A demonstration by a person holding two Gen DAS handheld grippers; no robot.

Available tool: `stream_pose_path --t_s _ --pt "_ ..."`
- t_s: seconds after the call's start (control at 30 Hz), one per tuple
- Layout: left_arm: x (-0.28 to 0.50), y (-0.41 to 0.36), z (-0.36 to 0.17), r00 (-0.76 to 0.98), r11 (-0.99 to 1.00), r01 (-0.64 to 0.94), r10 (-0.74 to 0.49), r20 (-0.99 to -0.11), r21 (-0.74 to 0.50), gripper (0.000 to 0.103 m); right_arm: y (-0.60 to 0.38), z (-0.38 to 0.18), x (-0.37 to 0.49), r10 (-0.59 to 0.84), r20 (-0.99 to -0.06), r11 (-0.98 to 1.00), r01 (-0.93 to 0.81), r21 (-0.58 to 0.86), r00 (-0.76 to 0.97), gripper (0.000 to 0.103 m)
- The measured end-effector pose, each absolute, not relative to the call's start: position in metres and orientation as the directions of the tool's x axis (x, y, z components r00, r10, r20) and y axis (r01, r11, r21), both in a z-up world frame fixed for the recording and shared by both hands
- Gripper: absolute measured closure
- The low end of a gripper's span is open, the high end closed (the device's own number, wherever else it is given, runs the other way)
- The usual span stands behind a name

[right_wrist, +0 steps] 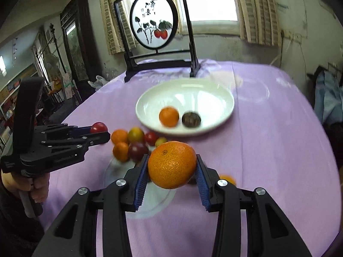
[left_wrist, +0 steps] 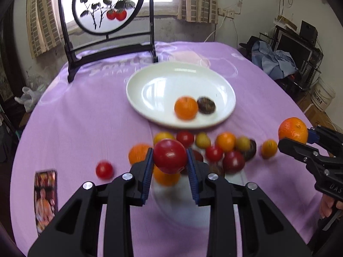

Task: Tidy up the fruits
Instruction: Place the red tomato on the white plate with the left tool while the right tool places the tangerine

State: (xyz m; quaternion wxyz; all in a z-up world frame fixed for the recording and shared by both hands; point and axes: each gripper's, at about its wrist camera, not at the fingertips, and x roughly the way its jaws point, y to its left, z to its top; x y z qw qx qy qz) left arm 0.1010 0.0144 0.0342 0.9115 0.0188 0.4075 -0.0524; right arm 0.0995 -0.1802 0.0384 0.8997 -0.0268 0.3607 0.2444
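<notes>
Left gripper (left_wrist: 169, 157) clamps a red tomato (left_wrist: 169, 156); right gripper (right_wrist: 172, 165) clamps an orange (right_wrist: 172, 164), both near of the plate (left_wrist: 150, 81).

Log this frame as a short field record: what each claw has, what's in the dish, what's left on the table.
left claw: shut on a red tomato, lifted above the loose fruit
right claw: shut on a large orange, off the cloth
white dish: holds one small orange and one dark brown fruit, side by side
loose fruit pile: red, orange and yellow pieces on the purple tablecloth, in front of the dish
backdrop: painted round screen behind the dish
</notes>
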Motion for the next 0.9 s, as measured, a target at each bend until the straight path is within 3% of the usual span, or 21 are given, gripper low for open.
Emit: stream_pose_path --t_s 0.37,0.6,0.67,0.77,0.9 --pt "0.229 0.017 0.015 0.611 0.999 0.026 0.017 -0.791 0.042 0.074 -0.143 0.007 0.206 0.306 -0.767 0.895 -0.445 0.029 0.564 0.061" --pt "0.259 0.021 -0.011 0.556 1.0 0.022 -0.002 -0.831 0.013 0.072 -0.135 -0.014 0.235 0.256 -0.811 0.903 -0.43 0.005 0.527 0.06" --pt "0.261 0.021 -0.013 0.549 1.0 0.016 0.007 -0.836 0.019 0.055 -0.136 -0.016 0.24 0.254 -0.813 0.905 -0.425 0.009 0.524 0.059" --pt "0.256 0.023 -0.005 0.573 1.0 0.005 0.01 -0.819 0.016 0.052 -0.143 -0.012 0.241 0.284 -0.794 0.911 -0.408 0.049 0.538 0.047" --pt "0.24 0.033 0.006 0.587 1.0 -0.025 0.013 -0.81 -0.002 0.04 -0.156 -0.005 0.23 0.302 -0.778 0.919 -0.384 0.086 0.55 0.046"
